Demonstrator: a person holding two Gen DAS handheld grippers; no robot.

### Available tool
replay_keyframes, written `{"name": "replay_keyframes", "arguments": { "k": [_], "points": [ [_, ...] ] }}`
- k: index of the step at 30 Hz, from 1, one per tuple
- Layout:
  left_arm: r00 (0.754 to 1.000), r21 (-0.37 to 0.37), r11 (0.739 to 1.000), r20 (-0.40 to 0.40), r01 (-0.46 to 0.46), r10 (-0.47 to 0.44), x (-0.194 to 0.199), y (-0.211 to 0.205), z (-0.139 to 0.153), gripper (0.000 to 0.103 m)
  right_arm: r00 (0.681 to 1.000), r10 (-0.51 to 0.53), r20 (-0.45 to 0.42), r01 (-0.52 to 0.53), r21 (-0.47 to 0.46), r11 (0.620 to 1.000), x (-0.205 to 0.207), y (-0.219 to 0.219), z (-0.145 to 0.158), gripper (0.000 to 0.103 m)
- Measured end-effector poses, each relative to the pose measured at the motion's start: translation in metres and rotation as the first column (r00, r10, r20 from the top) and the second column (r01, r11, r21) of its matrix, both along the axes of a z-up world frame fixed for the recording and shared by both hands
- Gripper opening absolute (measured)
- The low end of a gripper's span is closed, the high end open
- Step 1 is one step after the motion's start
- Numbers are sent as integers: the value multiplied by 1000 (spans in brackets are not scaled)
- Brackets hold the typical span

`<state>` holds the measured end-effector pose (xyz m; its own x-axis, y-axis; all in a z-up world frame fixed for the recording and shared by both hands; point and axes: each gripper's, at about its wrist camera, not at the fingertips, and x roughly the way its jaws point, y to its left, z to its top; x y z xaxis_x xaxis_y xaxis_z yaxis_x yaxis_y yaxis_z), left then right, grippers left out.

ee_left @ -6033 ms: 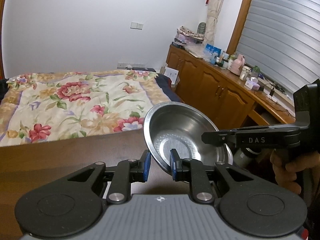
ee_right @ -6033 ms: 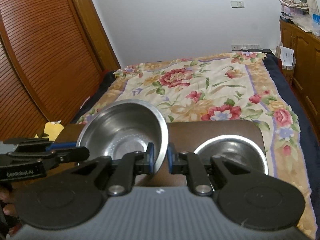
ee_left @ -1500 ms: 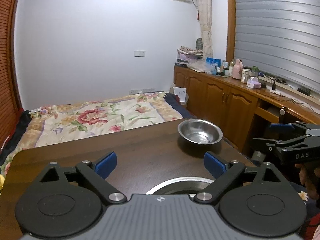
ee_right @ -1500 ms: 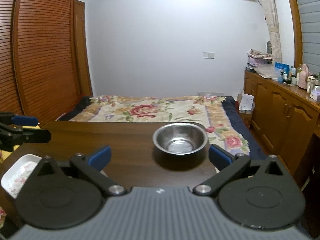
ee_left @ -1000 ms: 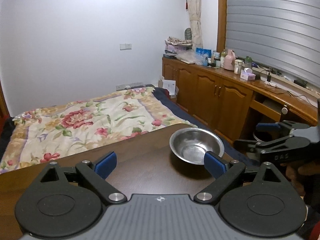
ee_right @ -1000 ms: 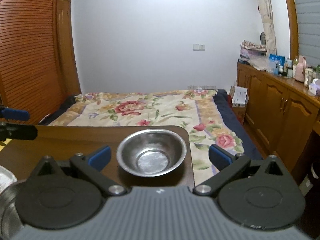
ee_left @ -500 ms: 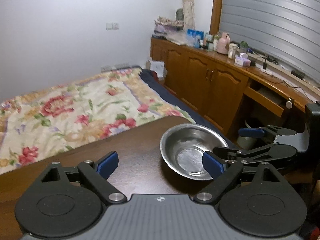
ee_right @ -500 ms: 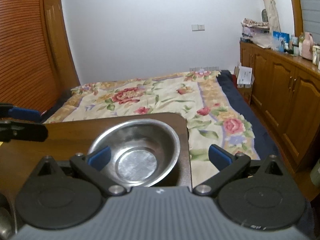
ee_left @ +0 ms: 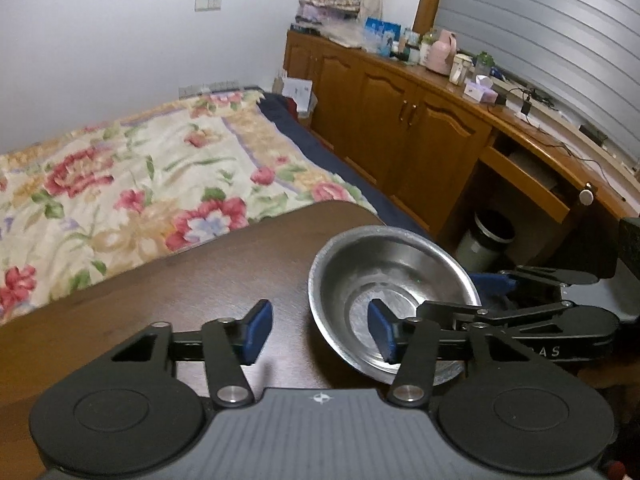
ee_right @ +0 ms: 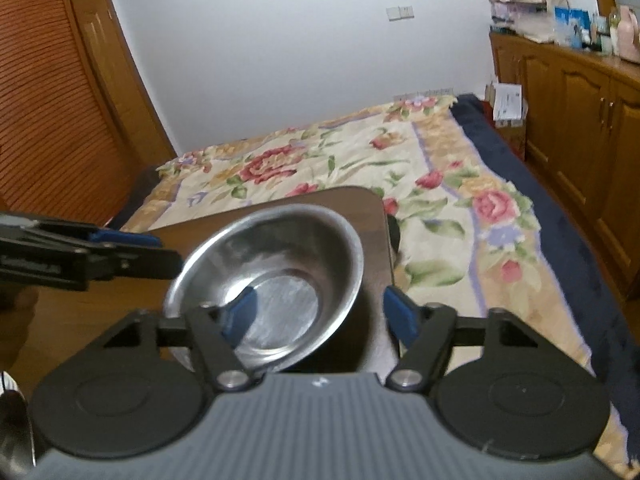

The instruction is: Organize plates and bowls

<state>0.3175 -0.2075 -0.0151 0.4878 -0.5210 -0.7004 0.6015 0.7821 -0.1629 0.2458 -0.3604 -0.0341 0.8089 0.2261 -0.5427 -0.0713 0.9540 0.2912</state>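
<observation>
**Both tongs closing on the one bowl still loose at the table's corner**

The job looked part done at best. The steel bowl had not yet been picked up: it sat on the brown table near the far right corner, and neither pair of tongs had hold of anything. At the lower left edge of the right wrist view a pale, shiny sliver showed — perhaps other tableware already gathered, though it was too cropped to say. No stack or plate showed clearly in either view, so how much remained could not be judged beyond this bowl needing to be gripped, lifted and placed with the rest.

The left gripper stood partly open and empty, straddling the bowl's left rim: its right blue pad lay over the inside of the bowl, its left pad outside over bare wood. The right gripper was likewise partly open and empty, astride the opposite rim — left pad over the bowl's floor, right pad outside, past the wall. Each tool reached in from the other's side, so the bowl lay between them, just ahead of both.

The bowl was plain stainless steel, round, with a flat base, sloping walls and a thin rolled rim. It was empty, its floor dulled by fine scuffing. It seemed tilted, but the fisheye may exaggerate that.
</observation>
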Motion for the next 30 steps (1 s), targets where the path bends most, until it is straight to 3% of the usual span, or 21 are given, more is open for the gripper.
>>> {"name": "replay_keyframes", "arguments": {
  "k": [8,11,13,19,30],
  "points": [
    [999,17,1000,-41,4,-3,6,-7,-11,36,1000,21,-11,-21,22,1000,-1,3,0,56],
    [998,11,1000,-58,5,-4,8,-6,-13,28,1000,23,-17,-23,20,1000,0,3,-1,49],
    [997,1,1000,-79,6,-6,9,-5,-15,19,999,27,-24,-26,23,999,1,4,-1,39],
    [997,-17,1000,-83,0,-1,4,-1,-7,18,999,19,-31,-18,29,999,1,2,1,29],
    [998,-54,998,-55,-9,6,-4,9,14,19,1000,22,-9,-21,44,999,-3,4,20,27]
  ]
}}
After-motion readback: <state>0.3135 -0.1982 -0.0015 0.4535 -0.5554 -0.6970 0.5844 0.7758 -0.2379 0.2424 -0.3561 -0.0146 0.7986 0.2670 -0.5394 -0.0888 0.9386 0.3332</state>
